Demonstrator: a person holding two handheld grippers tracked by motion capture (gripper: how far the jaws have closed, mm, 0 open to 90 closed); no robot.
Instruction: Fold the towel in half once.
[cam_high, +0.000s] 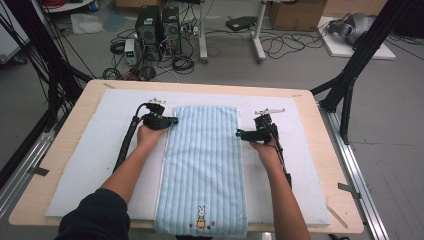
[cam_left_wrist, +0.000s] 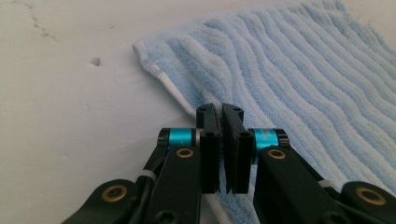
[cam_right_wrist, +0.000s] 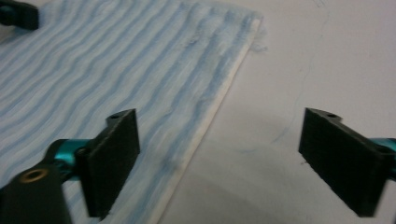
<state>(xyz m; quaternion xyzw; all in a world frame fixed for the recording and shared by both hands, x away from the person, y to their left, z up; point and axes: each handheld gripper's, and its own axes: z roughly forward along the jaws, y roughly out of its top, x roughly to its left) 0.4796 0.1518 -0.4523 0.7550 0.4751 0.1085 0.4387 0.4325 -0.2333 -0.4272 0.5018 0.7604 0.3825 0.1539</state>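
The wooden desk (cam_high: 320, 200) carries a white padded mat (cam_high: 95, 165), and on that mat lies the long light-blue striped terry towel (cam_high: 205, 165), spread flat and running away from the person, with a small embroidered rabbit (cam_high: 201, 218) at its near end. The towel sits between the two tongs, its long edges just inside each of them.

The left tongs (cam_high: 174, 120) are clenched at the towel's left edge; in the left gripper view the left tongs (cam_left_wrist: 220, 122) have their pads pressed together right at the white hem, apparently with the edge pinched between them, though the cloth inside is hard to make out. The right tongs (cam_high: 239, 133) stand released and wide, and in the right gripper view the right tongs (cam_right_wrist: 219, 158) straddle the towel's right hem, one pad over the stripes, the other over bare mat.

The step in hand looks like taking hold of both long edges for a fold. To do it well, the right tongs should drop until the lower pad slides under the hem, then clench fully on cloth, not mat. Match the left grip's position along the towel, so that the lift comes up even and the fold line runs straight.
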